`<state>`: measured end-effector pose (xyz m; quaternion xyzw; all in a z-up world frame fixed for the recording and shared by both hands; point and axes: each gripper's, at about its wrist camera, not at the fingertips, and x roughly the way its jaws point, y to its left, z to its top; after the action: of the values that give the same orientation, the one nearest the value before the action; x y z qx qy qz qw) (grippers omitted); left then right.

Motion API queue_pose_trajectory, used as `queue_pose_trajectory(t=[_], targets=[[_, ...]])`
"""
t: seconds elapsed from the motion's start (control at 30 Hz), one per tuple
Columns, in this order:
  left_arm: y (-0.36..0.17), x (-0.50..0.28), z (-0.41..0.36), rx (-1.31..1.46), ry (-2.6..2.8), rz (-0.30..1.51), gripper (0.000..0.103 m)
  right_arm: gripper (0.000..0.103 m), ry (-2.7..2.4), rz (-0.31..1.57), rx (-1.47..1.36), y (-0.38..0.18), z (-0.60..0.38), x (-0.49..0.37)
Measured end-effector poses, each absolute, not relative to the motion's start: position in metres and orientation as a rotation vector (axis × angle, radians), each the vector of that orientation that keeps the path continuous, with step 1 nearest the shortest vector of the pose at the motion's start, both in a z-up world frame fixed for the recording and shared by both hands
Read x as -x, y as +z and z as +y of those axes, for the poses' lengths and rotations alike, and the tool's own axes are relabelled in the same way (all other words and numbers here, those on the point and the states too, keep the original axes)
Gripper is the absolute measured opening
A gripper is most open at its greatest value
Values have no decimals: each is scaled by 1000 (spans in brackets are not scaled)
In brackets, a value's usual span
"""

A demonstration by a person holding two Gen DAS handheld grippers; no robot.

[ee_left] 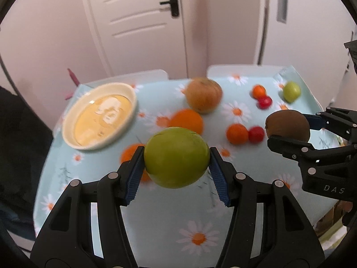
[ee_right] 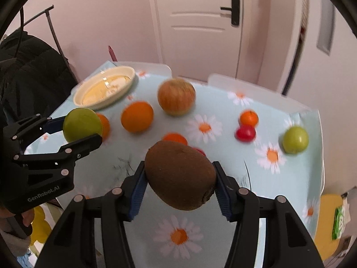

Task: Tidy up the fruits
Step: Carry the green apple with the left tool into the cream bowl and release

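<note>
We see pale pink walls [ee_right: 100,22] behind a white panelled door [ee_left: 138,22] fitted with a black lever handle [ee_left: 171,1]. In front of it we note a table covered by a light blue daisy-print cloth [ee_right: 223,174], with the backs of two white chairs [ee_left: 243,69] at its far edge. At the left we observe a dark coat [ee_right: 33,67] hanging on a thin black rack [ee_right: 53,29].

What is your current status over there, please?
Left gripper shut on green apple. Right gripper shut on kiwi. Bowl empty, path clear.
</note>
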<state>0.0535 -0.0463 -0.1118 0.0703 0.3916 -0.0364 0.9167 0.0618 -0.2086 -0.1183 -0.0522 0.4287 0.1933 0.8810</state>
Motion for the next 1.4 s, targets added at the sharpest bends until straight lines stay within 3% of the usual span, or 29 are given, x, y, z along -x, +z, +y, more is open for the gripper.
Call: queue_pose_trajectory(t=[0.57, 0.97, 1.4], targets=[[-83, -130, 80, -147, -35, 786, 61, 52, 443, 879, 86, -78, -96, -135], [-118, -213, 137, -179, -97, 822, 61, 52, 399, 895, 48, -92, -23, -203], [-159, -261, 134, -222, -173, 872, 61, 52, 319, 932, 20, -111, -9, -238]])
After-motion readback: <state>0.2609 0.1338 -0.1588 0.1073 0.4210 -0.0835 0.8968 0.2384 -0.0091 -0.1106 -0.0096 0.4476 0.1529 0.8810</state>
